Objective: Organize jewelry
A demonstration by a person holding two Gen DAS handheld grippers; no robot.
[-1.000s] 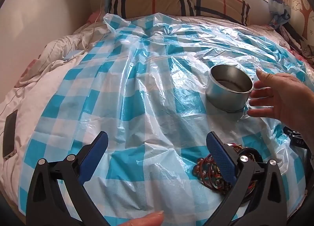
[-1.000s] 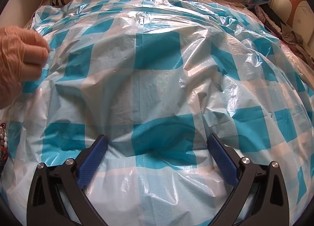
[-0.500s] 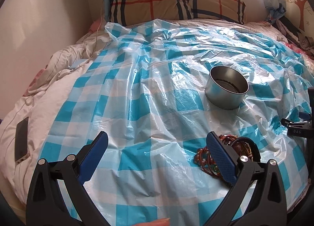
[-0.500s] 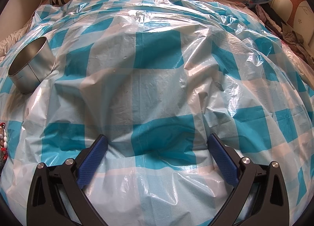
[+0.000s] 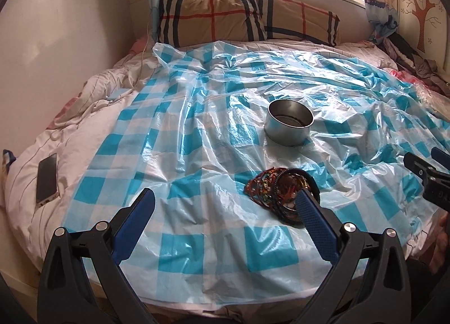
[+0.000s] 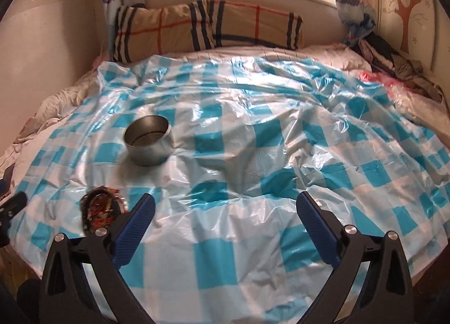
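Note:
A pile of bead bracelets (image 5: 277,190) lies on the blue-and-white checked plastic sheet (image 5: 197,155), near the bed's front edge. It also shows in the right wrist view (image 6: 101,208). A round metal tin (image 5: 289,122) stands open behind the pile, and shows in the right wrist view (image 6: 149,139) too. My left gripper (image 5: 225,211) is open and empty, above the sheet, its right finger just in front of the pile. My right gripper (image 6: 225,214) is open and empty, to the right of the pile. It shows at the right edge of the left wrist view (image 5: 427,172).
A phone (image 5: 46,177) lies on the white quilt at the left. Plaid pillows (image 5: 247,18) lean against the wall under the window. Clothes (image 6: 393,65) are heaped at the back right. A wall runs along the bed's left side.
Both grippers have pulled back and up, so more of the bed shows. The bare hand that touched the tin a second ago has gone. The tin and pile stay put.

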